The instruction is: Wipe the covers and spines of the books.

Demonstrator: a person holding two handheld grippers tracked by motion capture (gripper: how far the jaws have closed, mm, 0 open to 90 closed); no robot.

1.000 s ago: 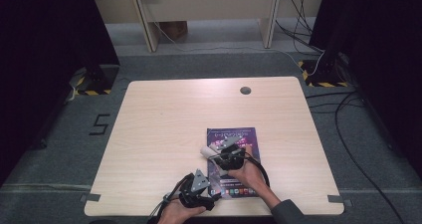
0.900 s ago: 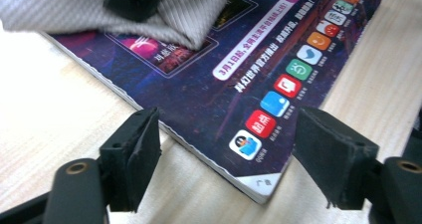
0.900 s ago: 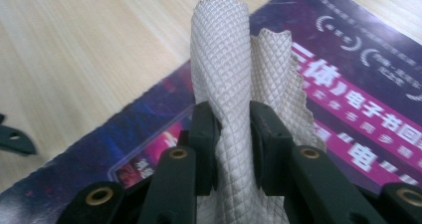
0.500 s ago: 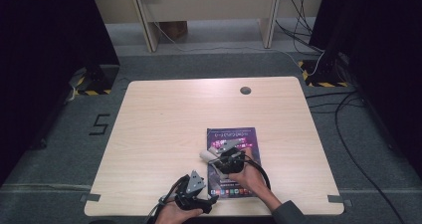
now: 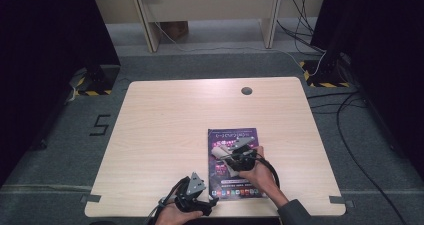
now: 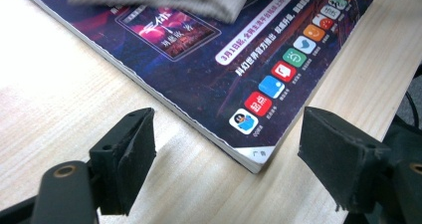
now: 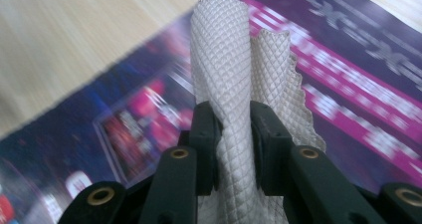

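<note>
R fingers (image 7: 234, 134) pinch white cloth (image 7: 234, 64) over magazine (image 5: 235, 162) w/ long axis front-back; L fingers (image 6: 229, 164), just opened wide, empty, at its near-left corner by table's (image 5: 165, 115) front edge.

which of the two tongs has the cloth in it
The right tongs: they pinch the white cloth over the magazine. The left tongs stand open, holding nothing.
</note>
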